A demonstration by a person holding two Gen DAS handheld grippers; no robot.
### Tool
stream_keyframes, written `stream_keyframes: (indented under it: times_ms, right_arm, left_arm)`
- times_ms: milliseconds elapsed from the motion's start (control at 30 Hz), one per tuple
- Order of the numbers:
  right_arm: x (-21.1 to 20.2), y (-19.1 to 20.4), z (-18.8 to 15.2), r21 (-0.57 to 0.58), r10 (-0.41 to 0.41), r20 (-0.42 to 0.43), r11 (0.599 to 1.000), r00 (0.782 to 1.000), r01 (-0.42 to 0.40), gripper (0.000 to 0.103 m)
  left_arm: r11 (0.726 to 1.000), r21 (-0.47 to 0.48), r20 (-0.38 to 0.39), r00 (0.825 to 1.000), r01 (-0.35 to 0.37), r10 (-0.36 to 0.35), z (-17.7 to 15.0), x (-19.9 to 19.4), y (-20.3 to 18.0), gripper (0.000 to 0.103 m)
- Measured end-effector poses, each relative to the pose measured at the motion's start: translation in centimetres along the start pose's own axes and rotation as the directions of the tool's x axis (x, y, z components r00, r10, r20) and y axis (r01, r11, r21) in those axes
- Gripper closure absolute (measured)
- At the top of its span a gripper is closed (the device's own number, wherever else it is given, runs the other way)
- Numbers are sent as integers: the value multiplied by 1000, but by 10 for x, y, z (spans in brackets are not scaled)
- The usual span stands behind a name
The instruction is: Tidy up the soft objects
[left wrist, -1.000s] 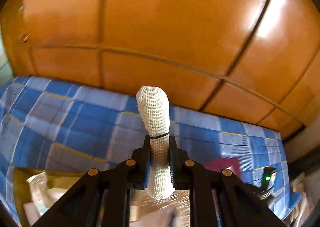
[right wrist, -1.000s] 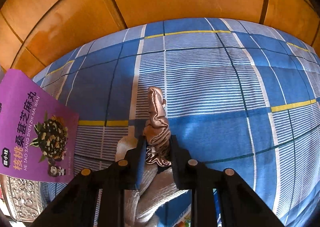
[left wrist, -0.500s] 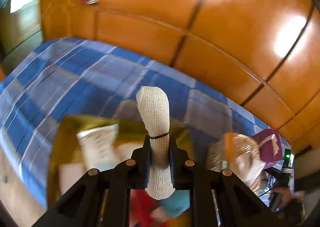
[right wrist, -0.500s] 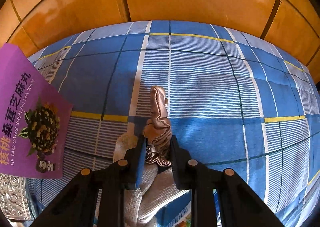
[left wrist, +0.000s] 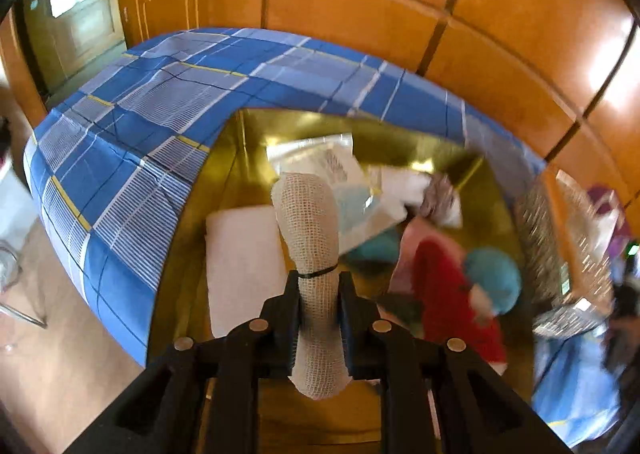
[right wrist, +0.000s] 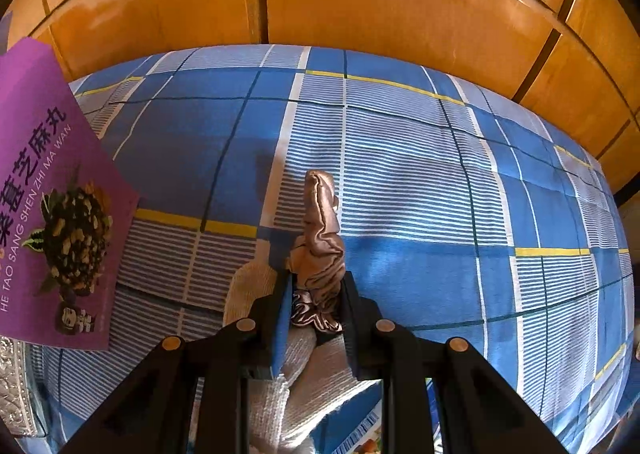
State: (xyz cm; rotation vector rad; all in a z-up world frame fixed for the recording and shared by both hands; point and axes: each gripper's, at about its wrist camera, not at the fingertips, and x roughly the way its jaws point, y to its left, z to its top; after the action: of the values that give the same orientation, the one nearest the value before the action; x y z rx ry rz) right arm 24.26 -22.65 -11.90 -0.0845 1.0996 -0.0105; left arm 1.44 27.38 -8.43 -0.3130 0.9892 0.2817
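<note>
My left gripper (left wrist: pixel 319 294) clamps the white gauze roll (left wrist: pixel 310 238), hanging over the gold box (left wrist: pixel 240 157) w/ soft stuff inside. Right gripper (right wrist: pixel 316 294) pinches the pink satin scrunchie (right wrist: pixel 320 238) above the blue plaid sheet (right wrist: pixel 420 193).

Glossy orange wood panelling (left wrist: pixel 360 1) with bright light glare fills twelve o'clock behind a bed in blue plaid sheet (right wrist: pixel 400 173), tan floor (left wrist: pixel 60 354) at eight o'clock
</note>
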Motion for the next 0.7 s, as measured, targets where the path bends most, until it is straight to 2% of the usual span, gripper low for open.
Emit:
stream_keyframes:
  times_ms: [100, 167, 233, 333, 467, 700]
  right_arm:
    - [0, 2, 0, 9, -11, -2, 1000, 1000, 11, 81]
    - [0, 3, 2, 11, -17, -8, 1000, 1000, 17, 81]
    - [1, 4, 3, 5, -23, -14, 1000, 1000, 23, 81]
    - [2, 5, 4, 0, -30, -15, 1000, 999, 30, 81]
    - [1, 8, 2, -17, -48, -4, 999, 999, 48, 81]
    - [0, 12, 0, -30, -79, 4, 996, 997, 79, 81]
  left_arm:
    - [997, 45, 31, 998, -57, 56, -11, -1, -8, 75]
    - [995, 61, 68, 995, -74, 70, -15, -6, -10, 57]
    - [992, 74, 114, 989, -103, 94, -19, -15, -14, 52]
    - [991, 80, 136, 987, -103, 91, -18, -20, -16, 52]
    - [994, 73, 166, 984, -84, 71, -21, -33, -20, 34]
    - [991, 114, 220, 975, -62, 36, -25, -52, -34, 34]
